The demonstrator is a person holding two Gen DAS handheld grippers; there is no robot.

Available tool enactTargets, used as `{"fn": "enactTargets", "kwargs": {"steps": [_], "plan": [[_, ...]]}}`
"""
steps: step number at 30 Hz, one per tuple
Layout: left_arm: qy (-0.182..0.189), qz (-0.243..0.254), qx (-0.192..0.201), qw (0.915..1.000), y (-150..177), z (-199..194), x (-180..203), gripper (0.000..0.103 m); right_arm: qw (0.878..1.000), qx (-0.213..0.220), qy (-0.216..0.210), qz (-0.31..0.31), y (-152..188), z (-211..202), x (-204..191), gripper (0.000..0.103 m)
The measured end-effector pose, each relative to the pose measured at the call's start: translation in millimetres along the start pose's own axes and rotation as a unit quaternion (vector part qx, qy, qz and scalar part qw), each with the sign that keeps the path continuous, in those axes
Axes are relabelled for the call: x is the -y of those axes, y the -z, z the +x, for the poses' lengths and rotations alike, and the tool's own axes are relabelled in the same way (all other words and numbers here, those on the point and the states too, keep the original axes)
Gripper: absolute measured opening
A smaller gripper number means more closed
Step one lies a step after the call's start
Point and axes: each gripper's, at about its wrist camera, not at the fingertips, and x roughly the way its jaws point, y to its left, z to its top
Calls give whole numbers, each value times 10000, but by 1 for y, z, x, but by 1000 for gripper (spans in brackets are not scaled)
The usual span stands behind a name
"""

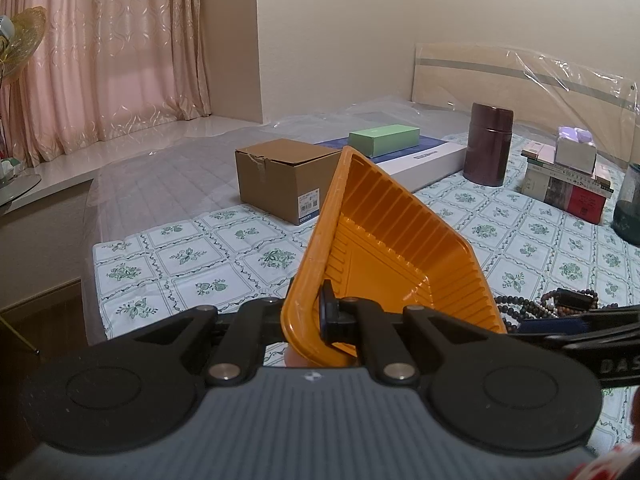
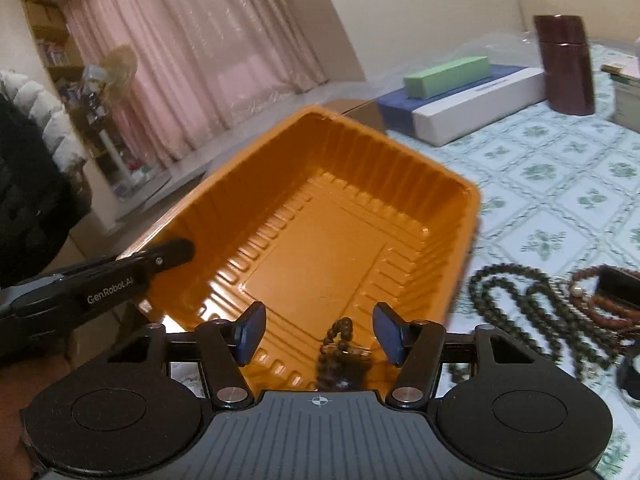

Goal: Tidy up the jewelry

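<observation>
My left gripper [image 1: 320, 314] is shut on the rim of an orange plastic tray [image 1: 384, 248] and holds it tilted above the bed. In the right wrist view the tray [image 2: 320, 232] fills the middle, with the left gripper's finger [image 2: 168, 256] on its left rim. My right gripper [image 2: 318, 330] is open over the tray's near edge. A dark bead bracelet [image 2: 340, 344] lies in the tray between its fingers, apart from both pads. More bead strings [image 2: 520, 300] and reddish bracelets [image 2: 600, 304] lie on the floral cloth to the right; they also show in the left wrist view [image 1: 552, 304].
On the bed stand a cardboard box [image 1: 284, 176], a green box [image 1: 384, 138] on a flat white-and-blue box [image 1: 432, 160], a dark brown canister [image 1: 488, 144] and stacked boxes [image 1: 568, 176]. Pink curtains [image 1: 104, 52] hang at the left.
</observation>
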Motion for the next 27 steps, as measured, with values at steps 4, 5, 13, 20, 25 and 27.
{"fn": "enactTargets", "kwargs": {"steps": [4,5,13,20,25,27], "plan": [[4,-2,0,10000,-1,0,0,7,9989,127,440,79,12,-23,17,59],[5,-6,0,10000,-1,0,0,7,9980,149,607,104,18,-31,23,59],[1,-17,-9,10000,-1,0,0,7,9826,155,1792,469,47,-78,80,59],[-5,-8,-19,10000,-1,0,1,7,9799,220,1954,328,46,-80,96,33],[-10,-16,-25,10000,0,0,0,7,9784,119,2064,46,42,-57,97,24],[-16,-9,-31,10000,0,0,0,7,9774,76,2114,21,41,-45,99,23]]}}
